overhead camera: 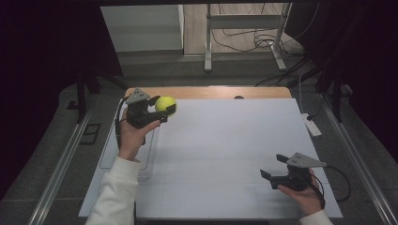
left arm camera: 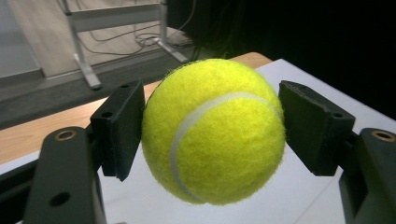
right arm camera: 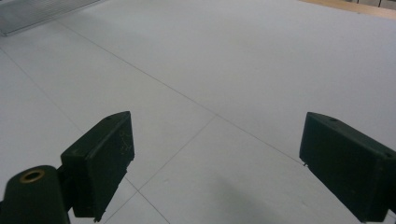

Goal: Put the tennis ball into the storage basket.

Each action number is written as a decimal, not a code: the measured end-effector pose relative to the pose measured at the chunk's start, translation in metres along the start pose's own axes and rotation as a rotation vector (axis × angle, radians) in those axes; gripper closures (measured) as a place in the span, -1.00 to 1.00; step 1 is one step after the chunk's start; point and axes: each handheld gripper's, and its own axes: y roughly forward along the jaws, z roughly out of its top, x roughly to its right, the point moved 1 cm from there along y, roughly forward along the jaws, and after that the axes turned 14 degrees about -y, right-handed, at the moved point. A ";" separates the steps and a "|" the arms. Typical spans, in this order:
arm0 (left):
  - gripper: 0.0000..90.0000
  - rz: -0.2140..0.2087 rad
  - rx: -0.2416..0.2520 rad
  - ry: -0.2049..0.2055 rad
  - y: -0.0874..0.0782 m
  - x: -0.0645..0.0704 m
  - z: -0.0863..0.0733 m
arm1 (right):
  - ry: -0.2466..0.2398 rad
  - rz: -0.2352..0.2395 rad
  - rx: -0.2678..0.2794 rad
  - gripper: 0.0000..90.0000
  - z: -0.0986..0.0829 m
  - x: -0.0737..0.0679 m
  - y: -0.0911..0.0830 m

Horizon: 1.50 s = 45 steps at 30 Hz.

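Nearest the person, at the near right of the desk (overhead camera: 225,140), the right hand-held gripper (overhead camera: 271,168) hovers low over the white surface with its jaws spread wide and nothing between them; its own view shows bare white sheet marked with thin grid lines between the two black pads. Farther off, over the desk's far left corner, the left hand-held gripper (overhead camera: 169,110) is raised in the air and has closed on a yellow tennis ball (overhead camera: 165,103). In the left gripper view the ball (left arm camera: 213,131) sits squarely between the two pads, which press on its opposite sides, and it hangs clear above the desk, touching nothing else.

I judge the step in hand to be carrying the ball after a pick-up. The next move likely calls for bringing it toward the middle, either to set it down or to pass it to the waiting open gripper, keeping the grip firm, since a round felt ball could slip or roll.

Count: one tennis ball, two grippers, one desk.
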 end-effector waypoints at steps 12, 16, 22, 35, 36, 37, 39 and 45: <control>-0.39 0.021 0.005 -0.031 -0.002 -0.014 0.000 | -0.002 0.002 -0.002 -0.77 0.000 0.000 0.000; -0.39 0.029 0.008 -0.046 -0.003 -0.020 0.000 | -0.001 0.001 -0.001 -0.77 0.000 0.000 0.000; -0.39 0.056 0.010 -0.049 -0.004 -0.025 0.000 | -0.002 0.002 -0.001 -0.77 0.000 0.000 0.000; -0.39 0.087 0.022 -0.068 -0.008 -0.037 0.000 | -0.003 0.001 -0.004 -0.77 0.000 0.000 0.000; -0.39 0.088 0.023 -0.070 -0.008 -0.038 0.000 | -0.002 0.001 -0.003 -0.77 0.000 0.000 0.000; -0.39 0.090 0.024 -0.072 -0.009 -0.039 0.000 | -0.003 0.001 -0.003 -0.77 0.000 0.000 0.000; -0.39 0.091 0.025 -0.075 -0.009 -0.041 0.000 | -0.002 0.000 -0.003 -0.77 0.000 0.000 0.000; -0.39 0.113 0.030 -0.089 -0.011 -0.048 0.000 | -0.003 0.001 -0.003 -0.77 0.000 0.000 0.000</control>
